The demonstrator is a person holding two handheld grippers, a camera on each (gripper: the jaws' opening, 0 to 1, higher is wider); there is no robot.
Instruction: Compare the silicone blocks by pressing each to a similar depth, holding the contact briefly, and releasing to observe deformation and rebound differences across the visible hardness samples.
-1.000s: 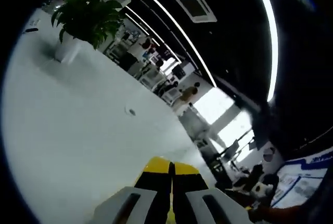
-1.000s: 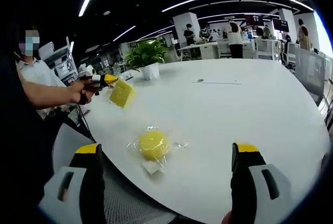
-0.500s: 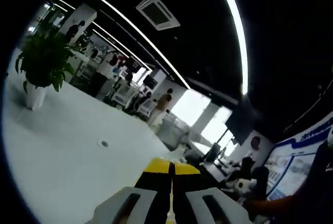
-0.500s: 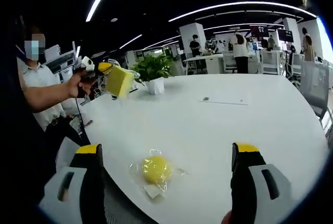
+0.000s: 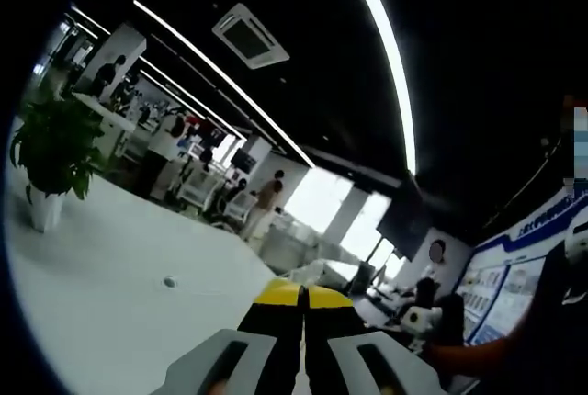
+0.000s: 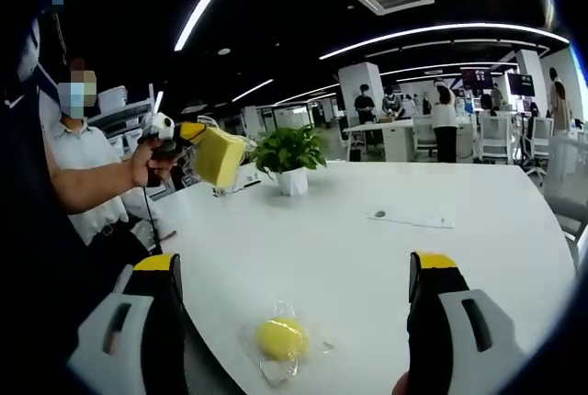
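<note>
A yellow silicone block (image 6: 220, 157) hangs in the air over the far left of the white table (image 6: 367, 257), with my left gripper (image 6: 190, 131) shut on it in a person's hand. In the left gripper view that gripper (image 5: 301, 298) has its yellow-tipped jaws pressed together, pointing over the table toward the ceiling. My right gripper (image 6: 296, 263) stands wide open above the table's near edge. Between and just beyond its jaws lies a round yellow silicone piece (image 6: 280, 337) in clear wrap, untouched.
A potted plant (image 6: 289, 153) stands at the table's far side, also visible as the plant (image 5: 50, 152) at left. A sheet of paper (image 6: 415, 218) lies mid-table. A seated person (image 6: 87, 165) is at the left edge; office desks and people fill the background.
Both cameras tilted upward. The left gripper has lifted the yellow block higher and slightly rightward. The wrapped yellow piece lies still on the table, lower in view.
</note>
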